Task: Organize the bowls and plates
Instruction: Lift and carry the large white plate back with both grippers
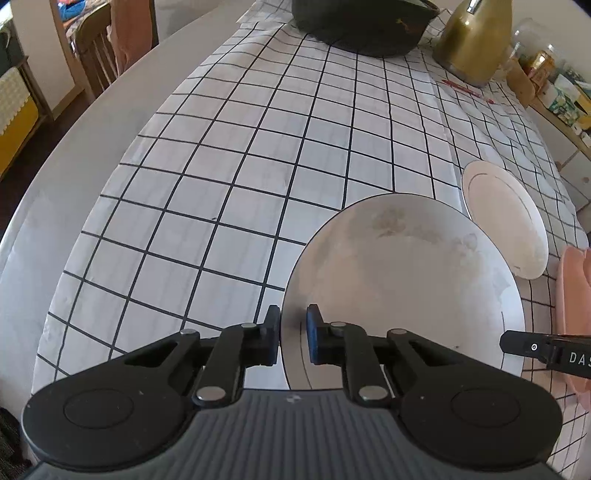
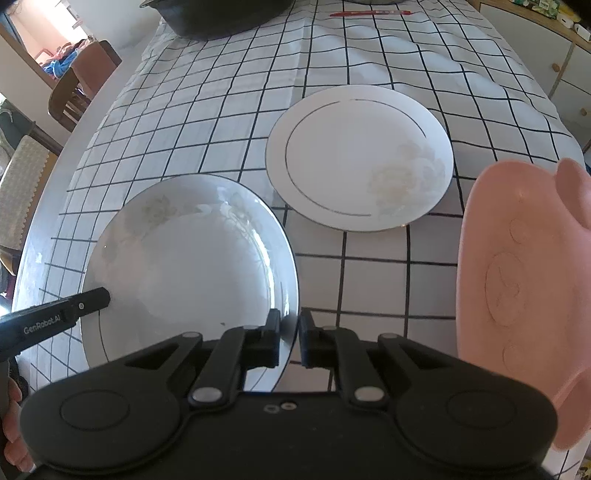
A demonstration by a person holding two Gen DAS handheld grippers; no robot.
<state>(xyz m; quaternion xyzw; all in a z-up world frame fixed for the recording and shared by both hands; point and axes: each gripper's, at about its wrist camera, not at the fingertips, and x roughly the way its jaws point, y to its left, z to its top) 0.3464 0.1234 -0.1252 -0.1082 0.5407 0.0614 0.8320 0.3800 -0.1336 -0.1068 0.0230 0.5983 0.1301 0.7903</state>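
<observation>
A white plate with a faint floral print (image 1: 406, 280) (image 2: 192, 266) is held between my two grippers and tilted above the checked tablecloth. My left gripper (image 1: 293, 334) is shut on its left rim. My right gripper (image 2: 288, 341) is shut on its right rim; its finger shows in the left wrist view (image 1: 524, 345). A second white plate with a thin dark ring (image 2: 358, 158) (image 1: 506, 218) lies flat on the cloth beyond it. A pink animal-shaped plate (image 2: 524, 288) (image 1: 572, 314) lies at the right.
A dark pot (image 1: 362, 26) (image 2: 221, 14) and a gold kettle (image 1: 476, 40) stand at the table's far end, with a red pen (image 2: 369, 13) near them. A wooden chair (image 1: 96, 48) stands at the far left. A cabinet (image 2: 561, 74) stands on the right.
</observation>
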